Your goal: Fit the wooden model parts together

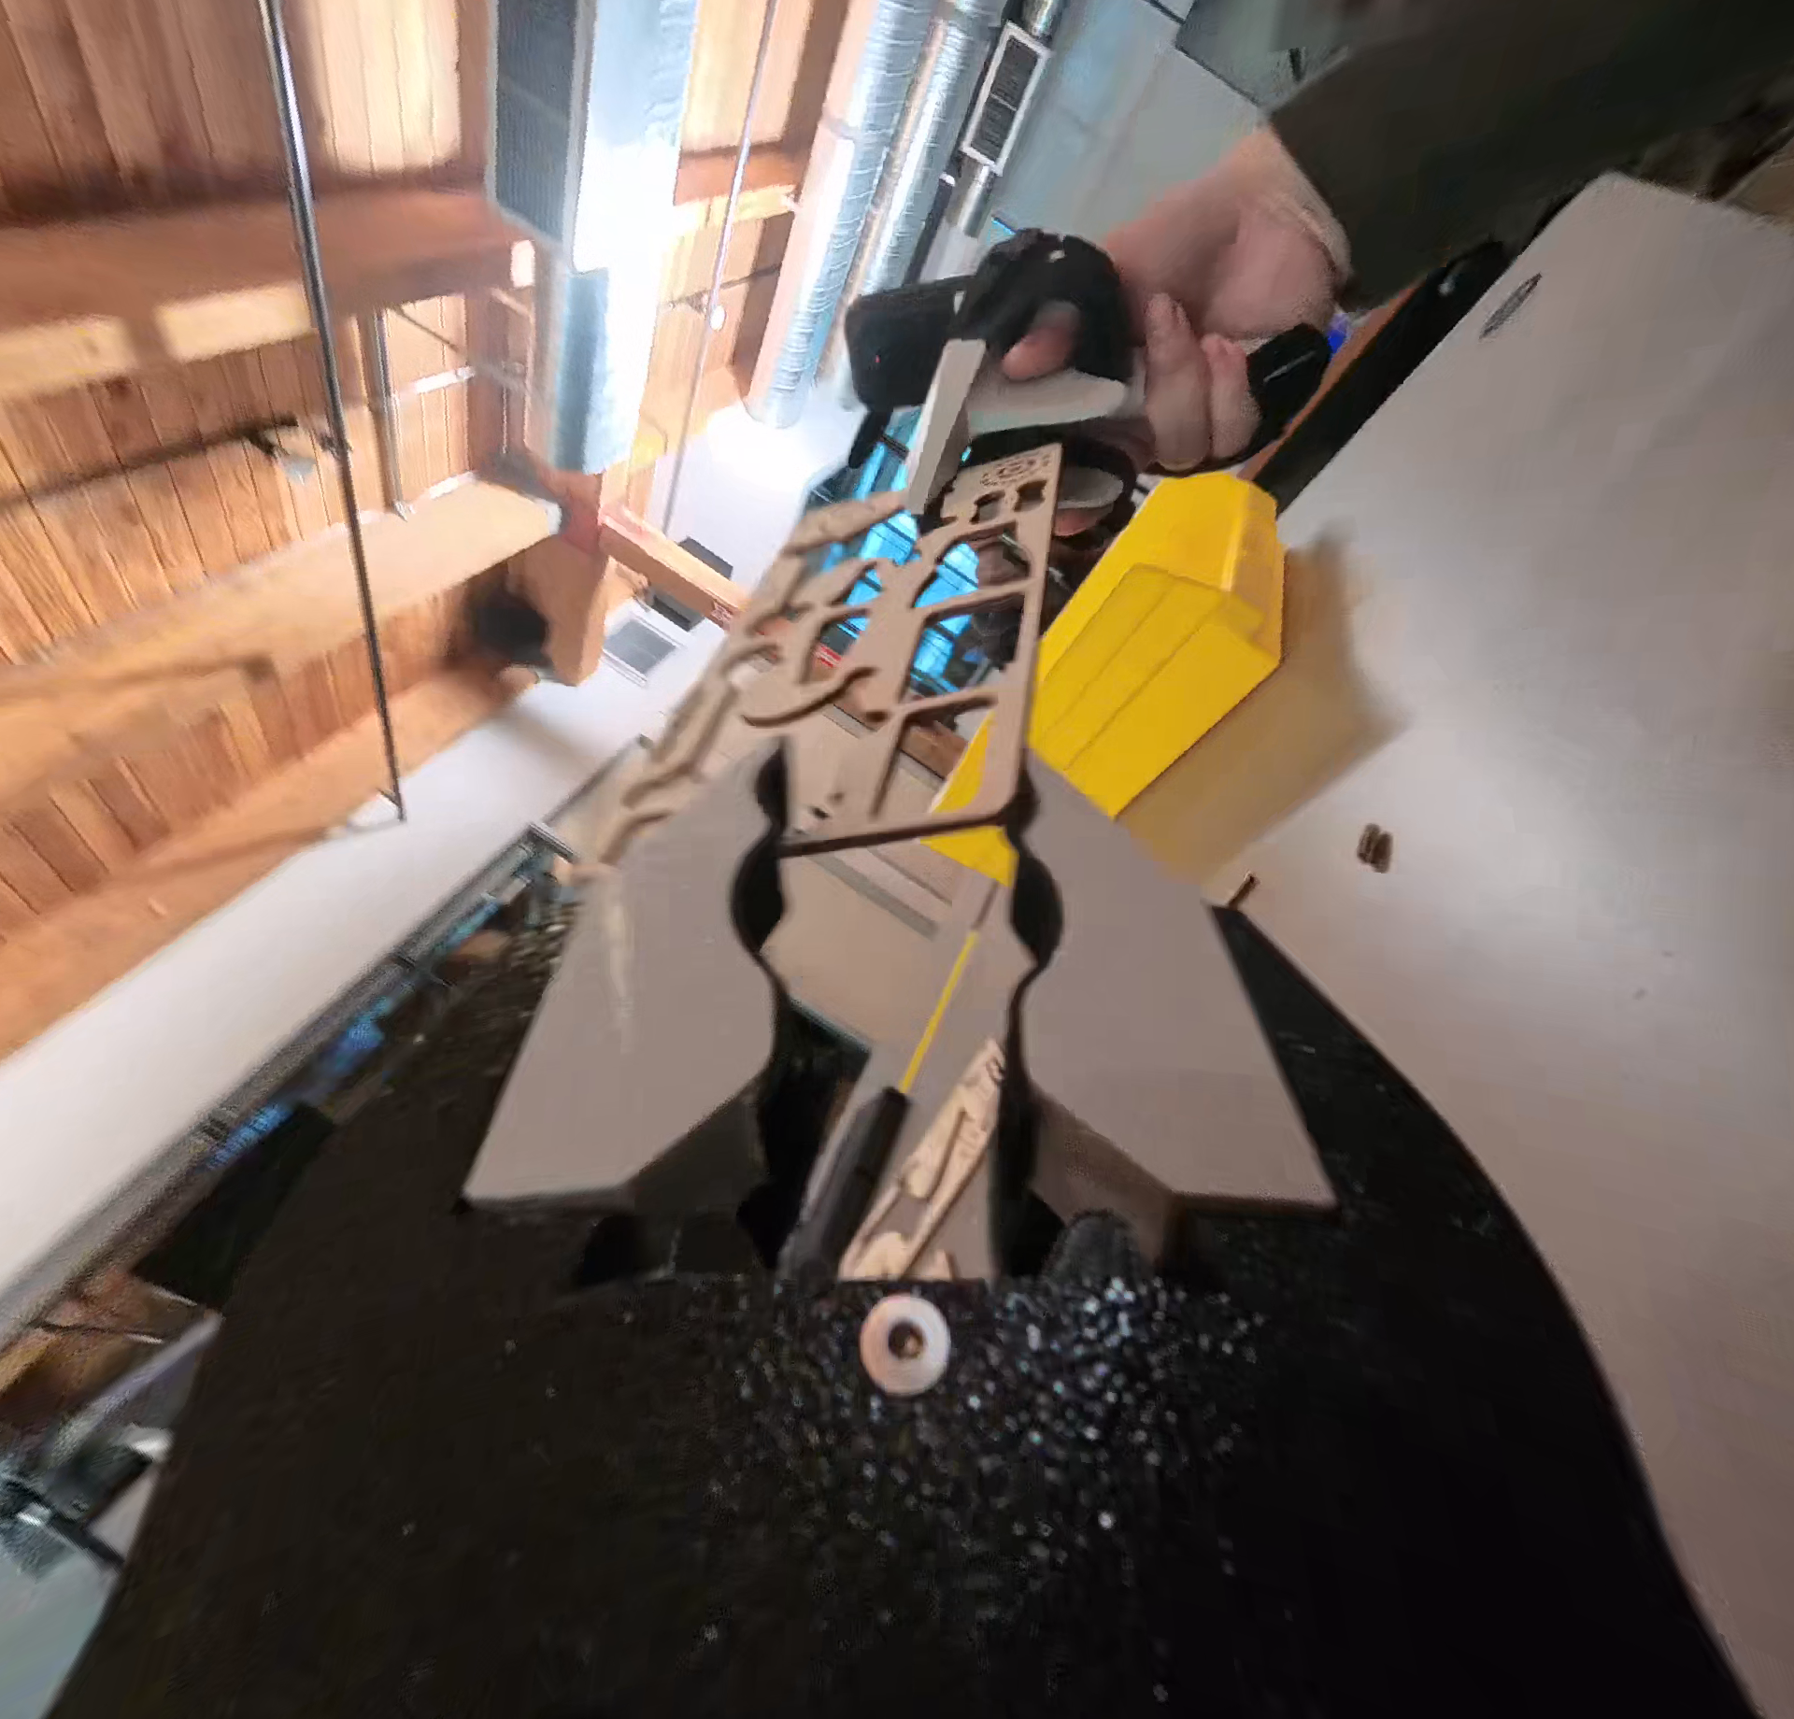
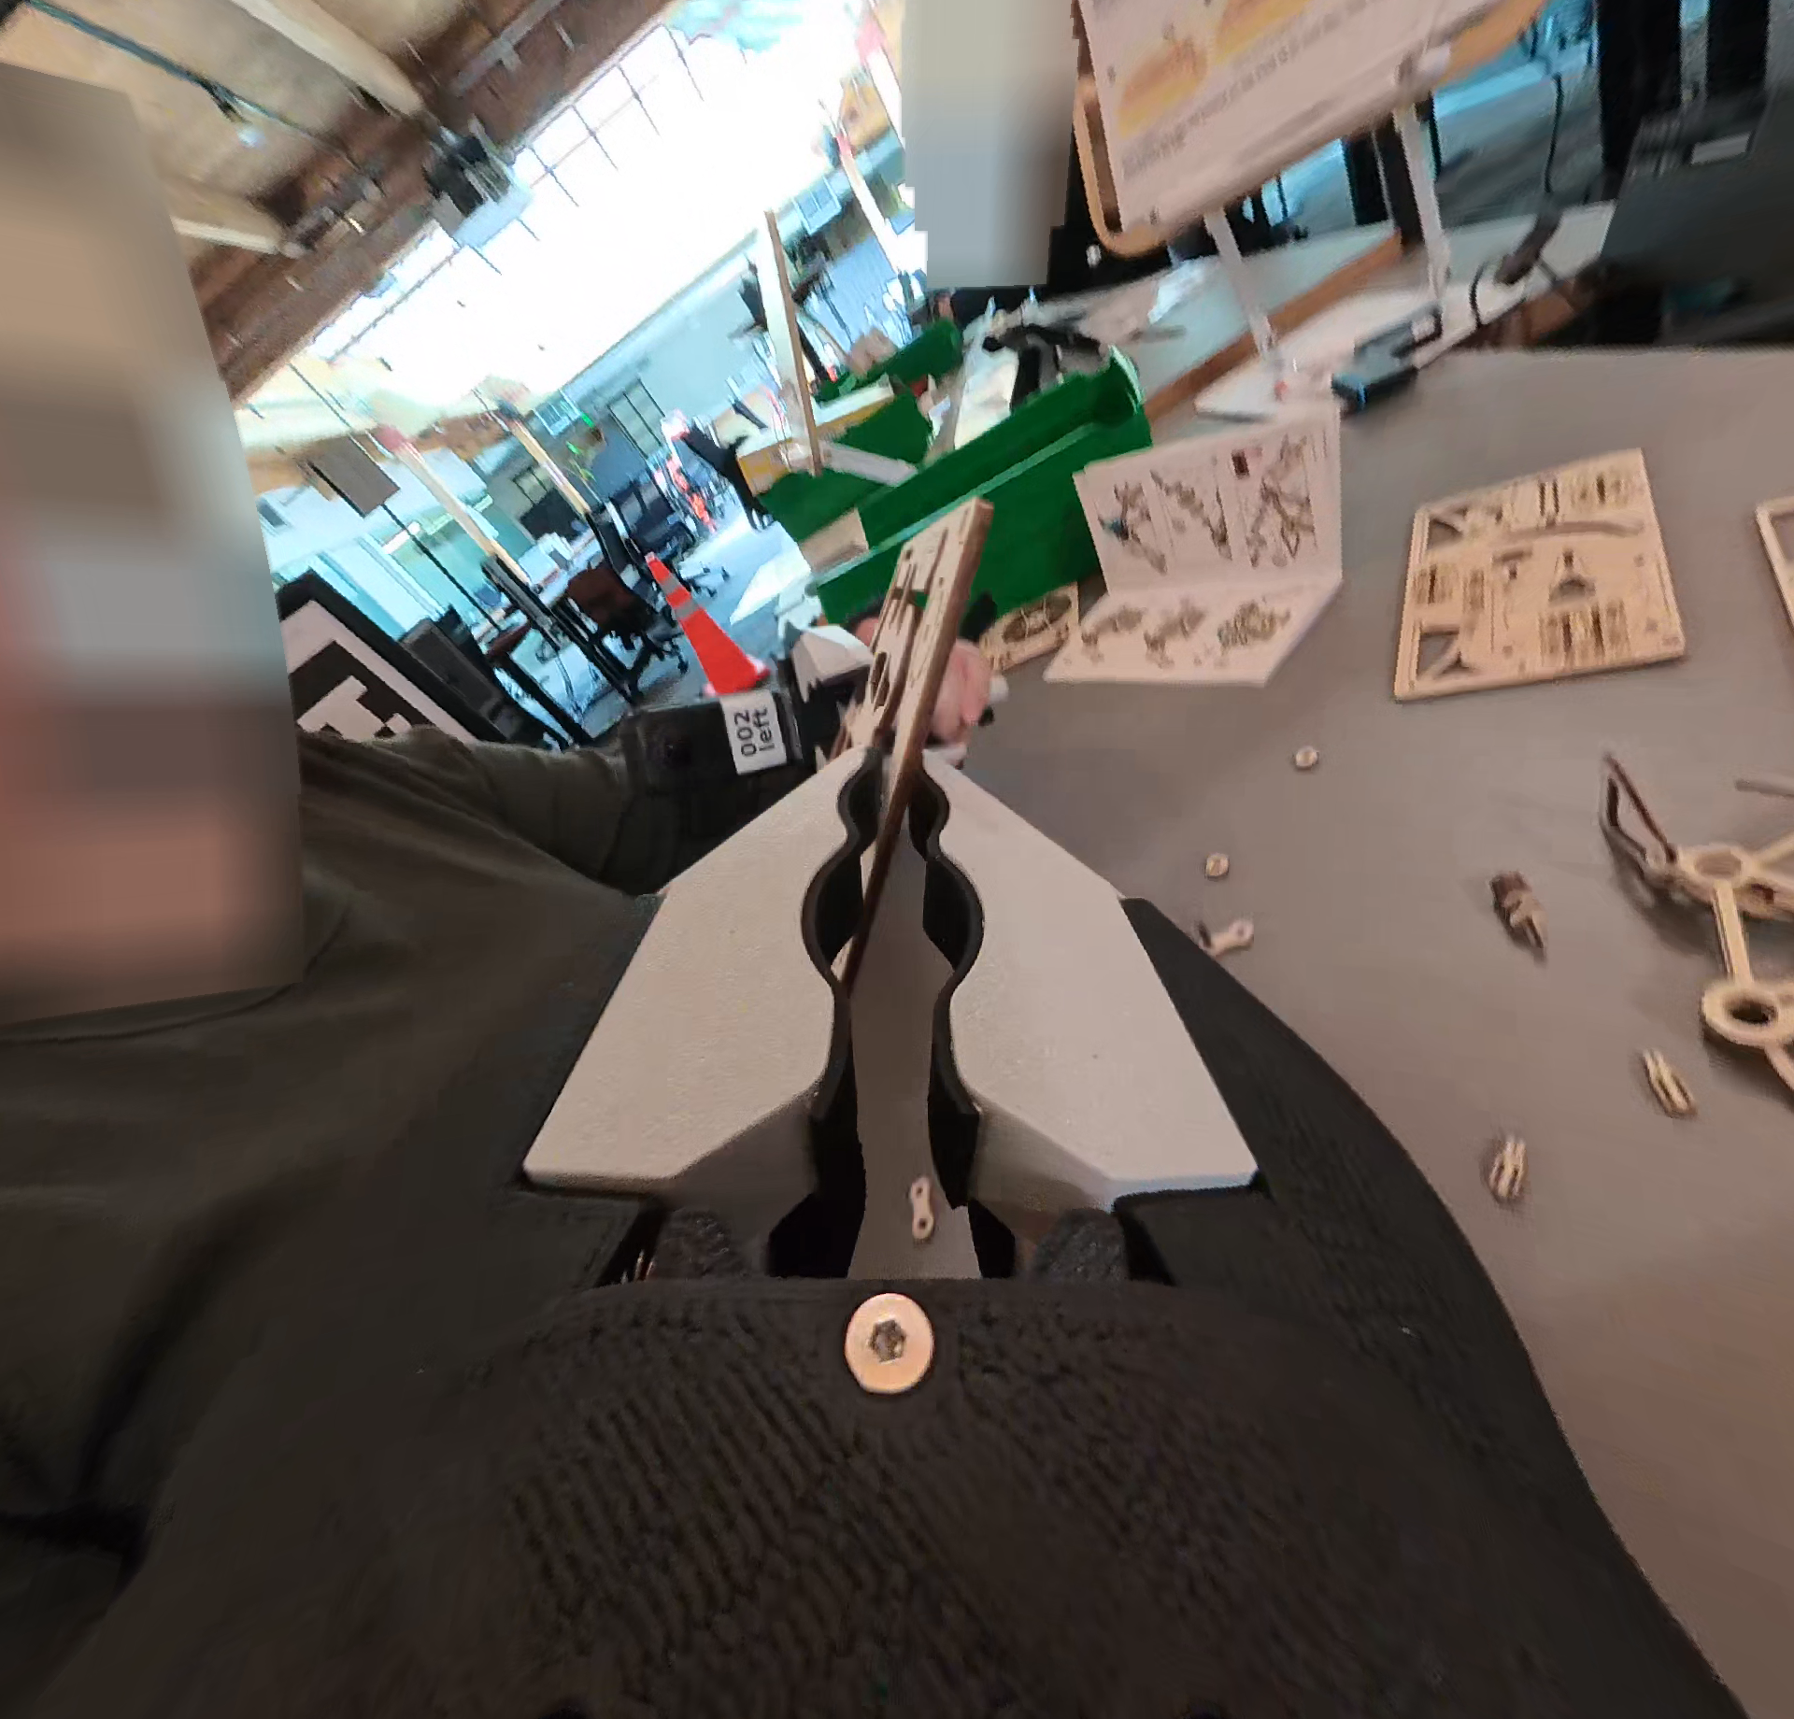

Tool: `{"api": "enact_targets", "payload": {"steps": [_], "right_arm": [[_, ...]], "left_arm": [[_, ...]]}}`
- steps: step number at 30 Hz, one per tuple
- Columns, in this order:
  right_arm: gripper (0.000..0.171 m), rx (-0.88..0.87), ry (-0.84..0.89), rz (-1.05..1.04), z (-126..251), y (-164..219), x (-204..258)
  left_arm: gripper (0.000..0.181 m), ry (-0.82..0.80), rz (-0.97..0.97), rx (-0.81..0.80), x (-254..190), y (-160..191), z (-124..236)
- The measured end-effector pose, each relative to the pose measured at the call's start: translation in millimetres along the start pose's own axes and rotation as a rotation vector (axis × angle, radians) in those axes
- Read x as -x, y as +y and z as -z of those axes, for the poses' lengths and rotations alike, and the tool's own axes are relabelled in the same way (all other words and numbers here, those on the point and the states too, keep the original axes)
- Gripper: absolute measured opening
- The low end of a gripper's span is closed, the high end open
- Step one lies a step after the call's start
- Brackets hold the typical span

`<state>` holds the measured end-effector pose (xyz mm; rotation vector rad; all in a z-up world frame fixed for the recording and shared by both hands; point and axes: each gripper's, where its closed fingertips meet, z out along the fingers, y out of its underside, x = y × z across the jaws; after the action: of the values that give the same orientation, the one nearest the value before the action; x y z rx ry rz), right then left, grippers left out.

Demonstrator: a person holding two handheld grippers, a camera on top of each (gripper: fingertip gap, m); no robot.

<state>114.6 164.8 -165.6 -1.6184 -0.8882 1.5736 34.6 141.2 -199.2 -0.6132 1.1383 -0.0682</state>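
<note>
A laser-cut wooden sheet (image 1: pixel 932 663) with many parts punched out is held in the air. My right gripper (image 2: pixel 893 765) is shut on one end of the sheet (image 2: pixel 922 644), seen edge-on. In the left wrist view the right gripper (image 1: pixel 951 449) pinches the sheet's far end. My left gripper (image 1: pixel 903 779) has its jaws apart, and the sheet's near end lies just past the tips, partly hidden behind the left finger (image 1: pixel 660 993). A partly built wooden model (image 2: pixel 1738 896) lies on the grey table (image 2: pixel 1359 896).
Another wooden sheet (image 2: pixel 1544 576), an open instruction booklet (image 2: pixel 1213 546) and several small loose wooden parts (image 2: pixel 1505 1168) lie on the table. A green bin (image 2: pixel 1019 469) stands behind. A yellow box (image 1: pixel 1155 624) sits on the table. A person's dark sleeve (image 2: pixel 291 993) fills the left.
</note>
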Motion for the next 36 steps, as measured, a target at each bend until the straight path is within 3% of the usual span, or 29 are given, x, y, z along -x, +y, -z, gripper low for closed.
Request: {"api": "enact_targets", "payload": {"steps": [1, 3, 5, 8, 11, 16, 21, 23, 25, 27, 28, 29, 31, 34, 36], "right_arm": [[0.001, -0.035, -0.006, 0.006, -3.0, -5.0, -1.5], [0.0, -0.096, -0.02, -0.001, -5.4, -15.1, -5.1], [0.0, -0.176, -0.033, 0.004, -5.6, -27.7, -8.7], [0.0, -0.368, -0.054, 0.029, -6.3, -53.7, -10.6], [0.0, -0.522, -0.053, 0.047, -14.9, -69.3, -15.9], [0.0, -0.635, -0.137, 0.039, -59.3, -64.1, -14.5], [0.0, -0.578, -0.197, 0.042, -107.4, -47.3, -13.6], [0.0, -0.536, -0.18, 0.07, -121.7, -39.2, -15.2], [0.0, -0.491, -0.161, 0.1, -131.5, -31.6, -17.0], [0.0, -0.458, -0.144, 0.123, -132.5, -28.1, -19.4], [0.008, -0.442, -0.113, 0.152, -129.3, -27.8, -23.5], [0.03, -0.434, -0.076, 0.189, -123.2, -29.8, -28.6], [0.045, -0.371, 0.008, 0.273, -107.6, -33.4, -41.4], [0.042, -0.103, 0.066, 0.381, -94.4, -13.4, -56.7], [0.028, 0.038, 0.089, 0.415, -88.9, 4.6, -64.2]], "left_arm": [[0.069, -0.021, 0.051, 0.02, 5.5, 5.5, -0.7], [0.087, -0.078, 0.152, 0.048, 22.8, 16.7, 0.7], [0.092, -0.124, 0.265, 0.048, 39.5, 25.1, 5.4], [0.109, -0.173, 0.568, 0.019, 60.0, 36.9, 10.1], [0.113, -0.159, 0.865, -0.04, 67.1, 42.9, 12.0], [0.093, -0.063, 1.177, -0.078, 55.5, 48.9, 7.8], [0.055, -0.016, 1.332, -0.229, 62.8, 37.5, 14.4], [0.037, -0.014, 1.334, -0.277, 67.2, 34.5, 18.5], [0.004, -0.028, 1.327, -0.308, 71.7, 34.2, 22.4], [0.001, -0.023, 1.32, -0.264, 70.3, 40.9, 22.4], [0.001, -0.008, 1.338, -0.221, 68.7, 45.5, 20.8], [0.001, 0.011, 1.348, -0.168, 66.5, 50.2, 19.1], [0.0, 0.086, 1.362, -0.049, 57.8, 58.6, 15.6], [0.001, 0.25, 1.415, 0.127, 34.6, 69.6, 14.1], [0.001, 0.31, 1.435, 0.188, 24.6, 73.5, 16.2]]}}
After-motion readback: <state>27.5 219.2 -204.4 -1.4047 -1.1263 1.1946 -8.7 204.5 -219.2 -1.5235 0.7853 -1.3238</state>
